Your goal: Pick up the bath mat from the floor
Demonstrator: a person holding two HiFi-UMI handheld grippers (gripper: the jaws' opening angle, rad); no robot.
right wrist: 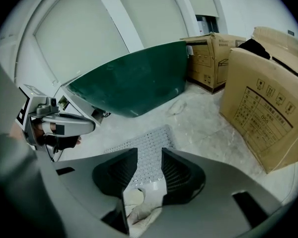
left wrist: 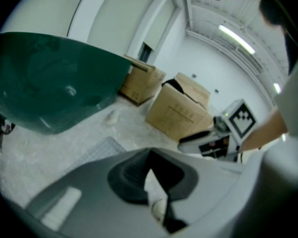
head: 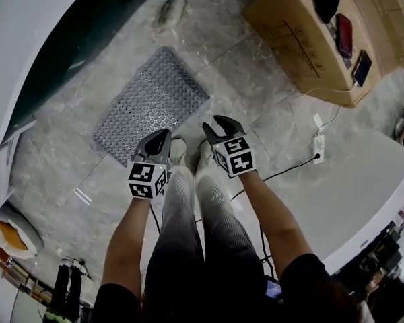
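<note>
Both grippers hung low above the person's shoes (head: 179,151), just short of the mat.
- Left gripper (head: 165,133): jaws together, nothing in them.
- Right gripper (head: 213,122): jaws apart and empty, with the mat's near edge visible through the gap in its own view.

The mat (head: 151,103) lay flat on the floor (head: 242,73), just ahead of the shoes and beside the tub (head: 54,52). Nothing was touching it.

My read of the step was an approach to the near edge. To do it well:
- Open the left gripper before contact.
- Come in shallow at a corner or the near edge and work one jaw under the lip.
- Peel upward rather than pulling straight up, since the mat may have clung to the smooth tile.
- Pinch at two spread points so it doesn't fold.
- Keep the shoes off it.

Materials and shapes:
- The mat was grey and rectangular with rounded corners, and covered in a dense grid of small holes or bumps. It looked like soft rubber and was probably floppy.
- The floor was glossy grey marbled tile with thin joints.
- The tub had a dark green shell, a white rim and a smooth curved wall.
- A pale crumpled rag (head: 170,11) lay beyond the mat.
- To the far right was a printed brown cardboard box (head: 296,39).
</note>
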